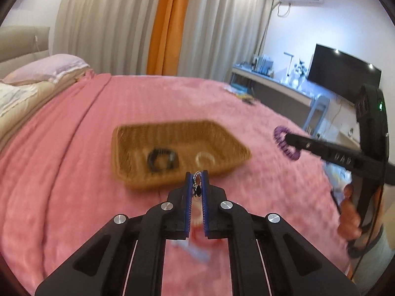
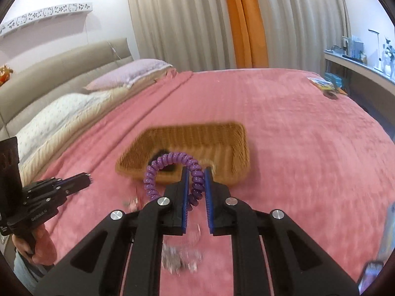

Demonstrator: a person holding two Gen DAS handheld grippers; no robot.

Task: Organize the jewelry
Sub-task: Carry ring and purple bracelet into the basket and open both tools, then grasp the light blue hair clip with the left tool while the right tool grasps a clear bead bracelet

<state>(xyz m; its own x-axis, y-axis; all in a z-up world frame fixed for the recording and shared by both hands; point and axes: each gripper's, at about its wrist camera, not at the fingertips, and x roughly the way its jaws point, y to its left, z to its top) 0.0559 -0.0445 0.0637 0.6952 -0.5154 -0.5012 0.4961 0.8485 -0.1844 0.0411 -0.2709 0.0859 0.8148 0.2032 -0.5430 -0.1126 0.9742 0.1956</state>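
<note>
A wicker tray [image 1: 138,138] lies on the pink bedspread; it also shows in the right wrist view [image 2: 222,145]. In it lie a black coil band [image 1: 161,160] and a pale ring-shaped piece [image 1: 205,159]. My left gripper [image 1: 197,175] is shut on a small silver chain with a dark pendant [image 1: 197,187], just short of the tray's near rim. My right gripper [image 2: 196,172] is shut on a purple spiral band [image 2: 170,162], held above the bedspread near the tray; the band shows in the left wrist view [image 1: 284,145] to the tray's right.
Loose shiny jewelry pieces [image 2: 182,259] lie blurred on the bedspread [image 2: 296,148] under my right gripper. Pillows [image 2: 128,74] and a headboard are at the left. A desk [image 1: 271,81] with a monitor stands at the right. Small items [image 2: 325,86] lie near the bed's far corner.
</note>
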